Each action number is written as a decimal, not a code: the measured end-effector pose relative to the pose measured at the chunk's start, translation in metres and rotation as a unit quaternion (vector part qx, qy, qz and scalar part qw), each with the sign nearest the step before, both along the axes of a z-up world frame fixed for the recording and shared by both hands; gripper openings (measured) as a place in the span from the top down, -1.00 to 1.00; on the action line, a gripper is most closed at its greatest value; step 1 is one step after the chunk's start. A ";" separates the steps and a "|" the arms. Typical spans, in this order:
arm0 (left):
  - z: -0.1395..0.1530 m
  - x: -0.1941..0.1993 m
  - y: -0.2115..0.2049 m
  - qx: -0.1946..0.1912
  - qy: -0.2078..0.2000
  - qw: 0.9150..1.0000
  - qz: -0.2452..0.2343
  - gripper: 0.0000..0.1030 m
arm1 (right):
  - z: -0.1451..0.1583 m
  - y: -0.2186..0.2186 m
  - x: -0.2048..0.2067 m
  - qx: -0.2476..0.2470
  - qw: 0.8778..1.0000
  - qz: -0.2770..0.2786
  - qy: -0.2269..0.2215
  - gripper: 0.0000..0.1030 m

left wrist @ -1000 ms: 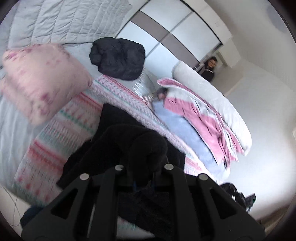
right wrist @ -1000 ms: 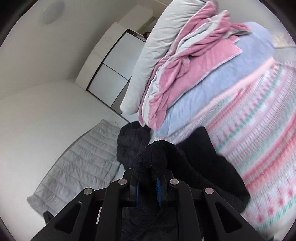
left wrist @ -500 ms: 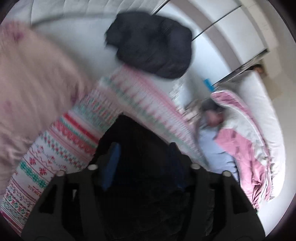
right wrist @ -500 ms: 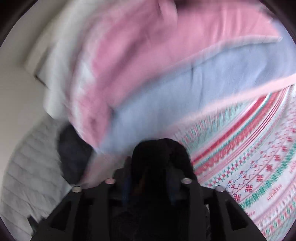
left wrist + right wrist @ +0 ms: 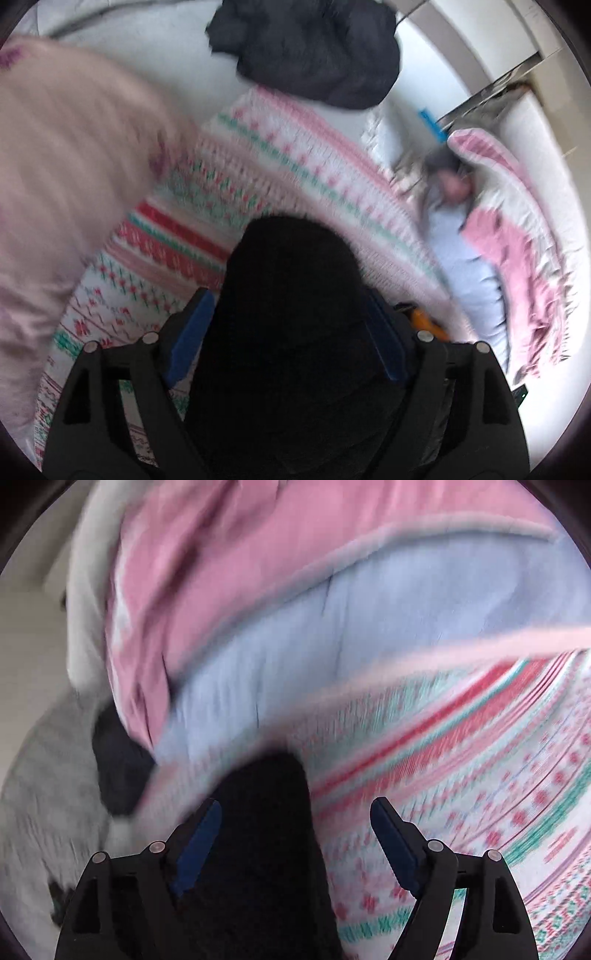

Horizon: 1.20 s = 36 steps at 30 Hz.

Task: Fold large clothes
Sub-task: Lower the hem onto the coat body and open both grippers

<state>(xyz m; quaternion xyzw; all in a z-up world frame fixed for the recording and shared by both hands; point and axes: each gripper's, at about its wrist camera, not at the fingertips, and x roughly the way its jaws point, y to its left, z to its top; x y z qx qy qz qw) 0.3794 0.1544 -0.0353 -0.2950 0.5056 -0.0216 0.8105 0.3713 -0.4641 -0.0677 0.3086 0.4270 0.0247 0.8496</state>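
Dark jacket point(image 5: 310, 48) clearer from left.

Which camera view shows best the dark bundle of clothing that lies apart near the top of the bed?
The left wrist view shows it best: the dark bundle lies whole and unblocked on the pale bedding, above the patterned blanket. In the right wrist view only a blurred part of it shows, half hidden under the pink and blue quilt.

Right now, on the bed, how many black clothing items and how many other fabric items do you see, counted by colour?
Black: 2, the black fleece garment and the black puffy jacket
Patterned pink, red and green: 1, the patterned blanket
Pink and white: 2, the pink pillow and the pink striped blanket
Total: 5
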 end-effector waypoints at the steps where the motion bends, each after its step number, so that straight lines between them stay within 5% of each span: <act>1: -0.004 0.000 -0.002 0.005 0.004 1.000 0.001 -0.59 | -0.004 0.004 0.001 -0.005 1.000 0.009 0.004 -0.63; 4: -0.015 0.000 -0.009 0.010 0.007 1.000 -0.014 -0.58 | -0.007 0.020 0.004 -0.025 0.999 0.035 -0.012 -0.34; 6: -0.017 0.002 -0.012 0.019 0.007 0.999 -0.025 -0.20 | -0.002 0.033 0.007 -0.057 0.997 0.053 -0.028 0.43; 10: -0.014 -0.001 -0.013 0.050 -0.011 0.999 -0.020 0.57 | 0.017 0.050 0.004 -0.128 0.989 0.050 -0.057 0.71; 12: -0.006 -0.003 -0.007 0.041 -0.033 0.999 -0.008 0.65 | 0.035 0.054 0.001 -0.139 0.986 0.040 -0.086 0.74; 18: 0.013 -0.011 0.005 0.043 -0.087 0.995 0.036 0.71 | 0.073 0.073 -0.003 -0.178 0.972 0.018 -0.152 0.74; 24: -0.025 0.000 -0.005 0.082 -0.038 0.995 0.037 0.70 | -0.008 0.062 0.034 -0.174 0.984 0.008 -0.030 0.68; 28: -0.024 -0.001 -0.015 0.119 -0.045 0.991 0.031 0.65 | -0.024 0.055 0.035 -0.170 0.985 -0.007 -0.017 0.54; 32: -0.020 -0.001 -0.009 0.117 -0.044 0.991 0.042 0.30 | -0.024 0.047 0.030 -0.178 0.983 -0.035 -0.005 -0.20; 36: 0.000 -0.008 0.001 0.104 -0.051 0.992 0.056 0.08 | -0.014 0.030 0.017 -0.113 0.991 -0.062 -0.019 -0.39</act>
